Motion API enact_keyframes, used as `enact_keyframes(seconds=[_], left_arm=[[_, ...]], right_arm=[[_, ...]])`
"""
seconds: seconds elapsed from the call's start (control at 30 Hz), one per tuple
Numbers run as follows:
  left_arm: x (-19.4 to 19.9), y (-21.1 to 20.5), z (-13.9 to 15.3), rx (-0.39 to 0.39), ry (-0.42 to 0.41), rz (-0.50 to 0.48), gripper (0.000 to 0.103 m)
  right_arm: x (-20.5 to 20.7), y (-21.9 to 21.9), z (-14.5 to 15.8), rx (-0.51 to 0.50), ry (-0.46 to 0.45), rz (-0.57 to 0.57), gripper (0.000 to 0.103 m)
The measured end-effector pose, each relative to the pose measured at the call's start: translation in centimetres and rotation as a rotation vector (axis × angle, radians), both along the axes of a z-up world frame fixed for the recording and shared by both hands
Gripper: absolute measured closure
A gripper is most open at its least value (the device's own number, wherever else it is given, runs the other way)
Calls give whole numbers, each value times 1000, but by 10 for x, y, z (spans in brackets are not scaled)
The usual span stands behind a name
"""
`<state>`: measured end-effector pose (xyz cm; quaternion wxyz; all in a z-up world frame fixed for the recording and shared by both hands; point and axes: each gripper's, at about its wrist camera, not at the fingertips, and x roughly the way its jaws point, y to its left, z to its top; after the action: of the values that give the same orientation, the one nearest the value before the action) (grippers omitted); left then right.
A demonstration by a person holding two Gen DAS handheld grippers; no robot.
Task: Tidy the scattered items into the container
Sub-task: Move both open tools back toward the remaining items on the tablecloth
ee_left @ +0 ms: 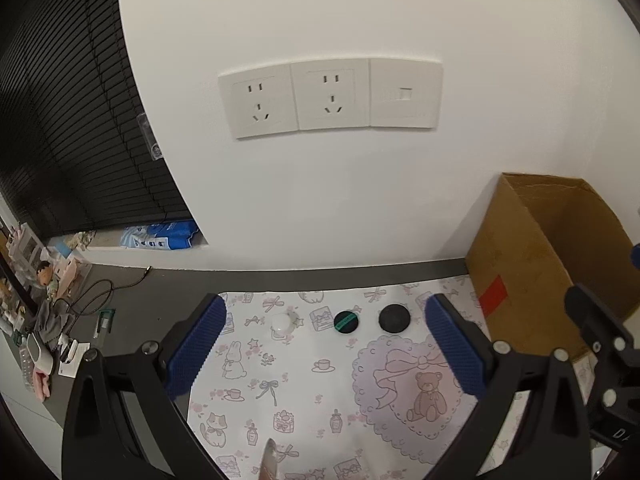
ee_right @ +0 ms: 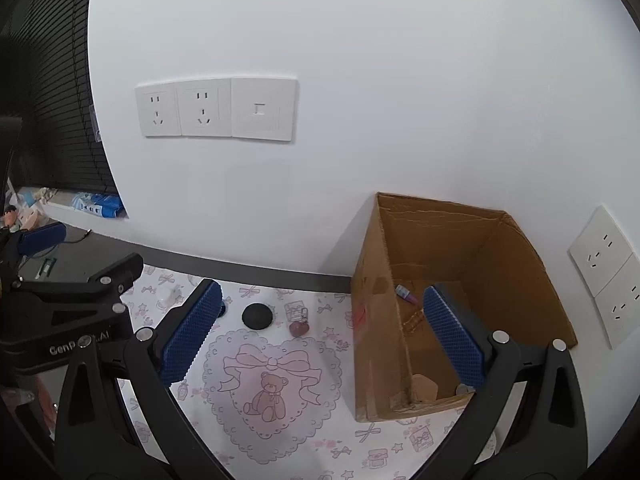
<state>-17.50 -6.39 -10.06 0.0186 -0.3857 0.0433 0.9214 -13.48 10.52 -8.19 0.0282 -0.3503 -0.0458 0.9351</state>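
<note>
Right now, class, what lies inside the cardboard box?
Inside the cardboard box lies a small tube with a blue cap. The right gripper's finger and the near wall hide other parts of the floor.

A dark table carries a patterned mat; on it, near the back edge, two black discs, a white knob, and a cardboard box at the right.

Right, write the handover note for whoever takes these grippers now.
Left gripper: open, empty, over the mat.
Right gripper: open, empty, near the cardboard box.
In the box: a small tube and a few other bits, hard to identify.
Left on the mat: white round piece, black disc with green stripe, plain black disc, small reddish item.
To do: move those four into the box.
</note>
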Motion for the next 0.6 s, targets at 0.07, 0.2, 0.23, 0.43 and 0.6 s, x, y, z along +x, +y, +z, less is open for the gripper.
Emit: enact_keyframes(seconds=[0.07,0.2,0.23,0.43,0.6], left_arm=[[-1,-4,-5,6,-1,5,3],[-7,-9,-21,-12,-19,18,3],[-10,-10,-27,-10,-26,20,3],[-25,-13,-58,-26,-27,-6,3],[-41,-16,-88,-23,-43,-33,3]], right_arm=[[-4,-2,-5,3,-9,6,1],[-15,-4,-17,-10,-23,11,1],[-17,-5,-20,-12,-27,11,1],[-31,-11,-49,-29,-64,19,1],[-49,-14,-84,-42,-103,11,1]])
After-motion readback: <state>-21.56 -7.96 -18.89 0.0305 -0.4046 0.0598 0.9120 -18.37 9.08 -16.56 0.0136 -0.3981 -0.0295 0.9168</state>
